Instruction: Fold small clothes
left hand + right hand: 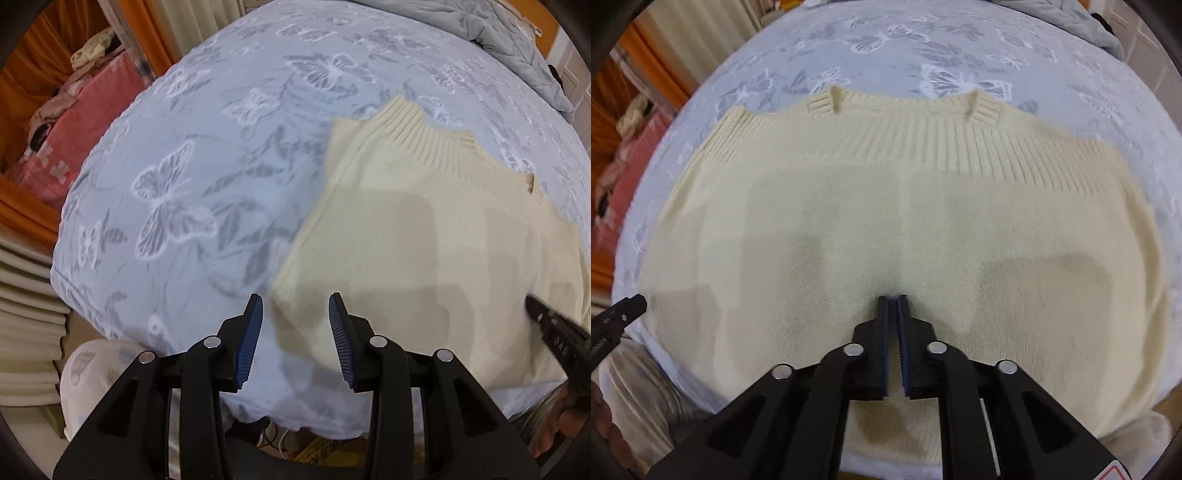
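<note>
A cream knitted sweater (pixel 886 206) with a ribbed hem band lies spread flat on a pale blue bedspread printed with white butterflies (pixel 192 177), and two small ribbed cuffs peek out along its far edge, which suggests the sleeves are already tucked in so the body forms a tidy rectangle. The right gripper (pixel 894 299) hangs over the middle of the near half of the sweater, its blue-padded jaws almost pressed together with only a thin slit between them and no cloth caught there; it appears to hold nothing. The left gripper (pixel 295 306) points down at the sweater's left edge, where cream knit meets bedspread, its jaws parted with nothing gripped, probably placed to take that edge for the next fold. A grey quilted blanket (pixel 491 29) is bunched at the far corner of the bed, clear of the work.
</note>
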The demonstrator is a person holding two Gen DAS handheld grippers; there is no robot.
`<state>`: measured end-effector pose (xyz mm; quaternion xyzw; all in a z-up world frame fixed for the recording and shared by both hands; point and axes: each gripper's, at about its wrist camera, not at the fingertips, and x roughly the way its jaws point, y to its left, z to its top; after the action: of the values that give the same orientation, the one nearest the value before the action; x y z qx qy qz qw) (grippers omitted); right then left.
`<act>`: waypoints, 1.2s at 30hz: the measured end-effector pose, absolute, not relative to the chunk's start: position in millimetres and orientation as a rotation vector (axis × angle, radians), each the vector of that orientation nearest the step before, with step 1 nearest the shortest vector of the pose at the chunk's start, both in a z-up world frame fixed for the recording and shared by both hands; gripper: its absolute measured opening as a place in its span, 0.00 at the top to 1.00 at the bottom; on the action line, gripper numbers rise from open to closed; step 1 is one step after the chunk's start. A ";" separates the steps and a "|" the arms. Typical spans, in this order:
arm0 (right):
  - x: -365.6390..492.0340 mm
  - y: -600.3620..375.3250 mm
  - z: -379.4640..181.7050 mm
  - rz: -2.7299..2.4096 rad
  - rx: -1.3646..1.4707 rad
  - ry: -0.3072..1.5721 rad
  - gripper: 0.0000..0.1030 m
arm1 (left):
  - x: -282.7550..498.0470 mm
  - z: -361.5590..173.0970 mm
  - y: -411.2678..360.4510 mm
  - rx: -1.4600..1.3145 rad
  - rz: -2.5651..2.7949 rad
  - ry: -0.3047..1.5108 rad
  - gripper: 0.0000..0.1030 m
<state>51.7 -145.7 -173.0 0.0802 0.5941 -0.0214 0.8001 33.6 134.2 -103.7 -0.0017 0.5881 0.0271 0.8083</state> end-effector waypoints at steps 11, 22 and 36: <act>97.4 -123.5 -138.5 0.027 0.242 1.220 0.93 | 25.4 -117.7 149.5 -0.113 0.036 1.281 0.50; 105.5 -114.3 -163.9 0.028 0.232 1.269 0.96 | 22.1 -131.9 162.3 -0.241 0.044 1.307 0.18; 69.0 -146.8 -189.0 0.030 0.388 1.255 1.00 | 30.3 -160.8 173.2 -0.644 0.025 1.322 0.53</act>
<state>69.0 -146.8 -189.0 0.1803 0.5833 0.0140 0.7919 30.3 173.2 -160.8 -0.2935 0.6031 0.0114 0.7416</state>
